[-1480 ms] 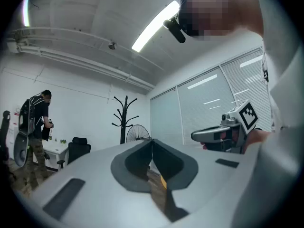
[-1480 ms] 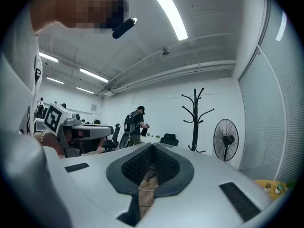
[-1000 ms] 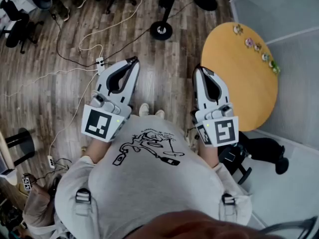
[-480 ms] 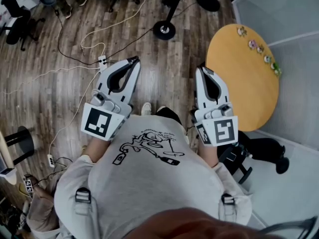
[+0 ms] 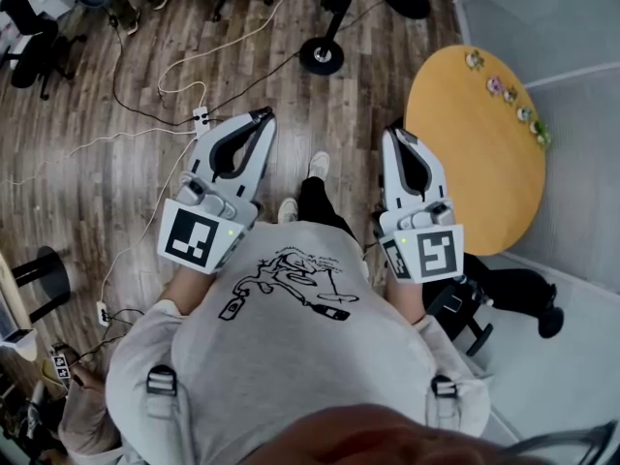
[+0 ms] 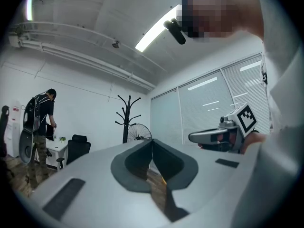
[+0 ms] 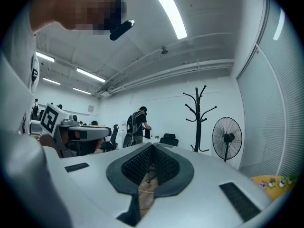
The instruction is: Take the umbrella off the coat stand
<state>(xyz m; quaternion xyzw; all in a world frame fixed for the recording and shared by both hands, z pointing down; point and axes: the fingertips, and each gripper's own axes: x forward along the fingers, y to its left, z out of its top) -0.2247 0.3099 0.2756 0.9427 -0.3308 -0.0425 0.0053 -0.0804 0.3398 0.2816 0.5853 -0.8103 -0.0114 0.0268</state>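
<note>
Approach step, I reckon — left claw (image 5: 263, 115) and right claw (image 5: 393, 133) both pinched together, empty — next means walking up to the coat stand (image 7: 200, 119).

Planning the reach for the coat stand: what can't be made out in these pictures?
- Umbrella: none discernible on the coat stand, which is small and distant in both gripper views.
- Stand's foot: hidden behind the right gripper in its view.
- Small colourful things on the round table: too small to name in the head view.
</note>
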